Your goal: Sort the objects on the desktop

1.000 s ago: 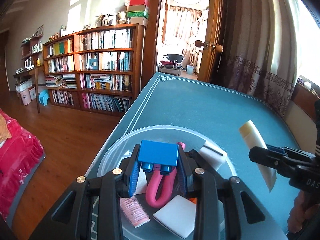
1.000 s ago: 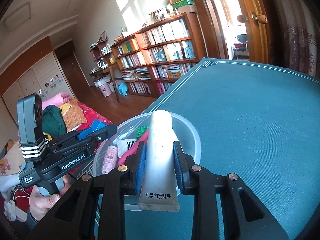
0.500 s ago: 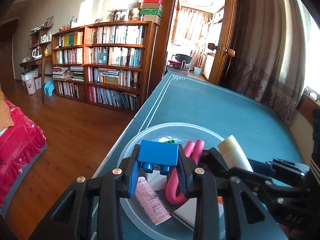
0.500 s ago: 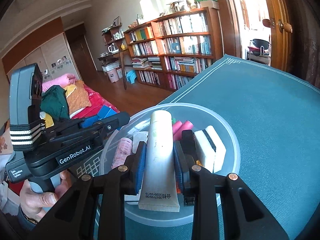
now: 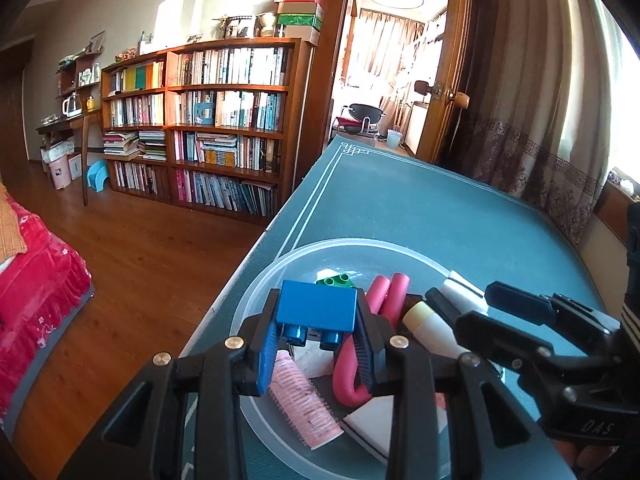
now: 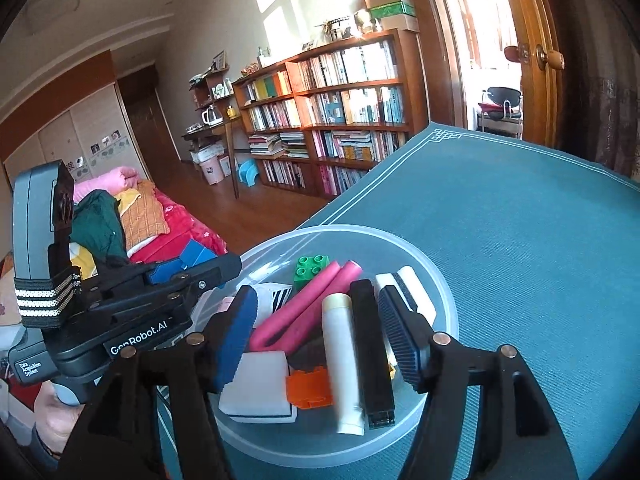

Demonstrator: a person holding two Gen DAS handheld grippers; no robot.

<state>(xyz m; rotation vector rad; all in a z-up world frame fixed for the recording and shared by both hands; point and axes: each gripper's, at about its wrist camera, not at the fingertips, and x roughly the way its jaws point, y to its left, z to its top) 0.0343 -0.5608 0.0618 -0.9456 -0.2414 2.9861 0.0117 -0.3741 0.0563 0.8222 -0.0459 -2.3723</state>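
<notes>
Blue brick (image 5: 317,311), gripped in the left claw (image 5: 316,344) above the bowl (image 6: 448,292), may bounce out on release, while the right claw (image 6: 320,336) hangs open over the white tube (image 6: 342,360).

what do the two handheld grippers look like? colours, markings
Both grippers, left gripper and right gripper, are black angular plastic linkages with brass-coloured pivot screws and ribbed blue finger pads. In the right wrist view, the left unit carries white "GenRobot.AI" lettering, a grey handle labelled "Data Acquisition System" and a black-and-white striped elastic band. The right one shows "DAS".
</notes>
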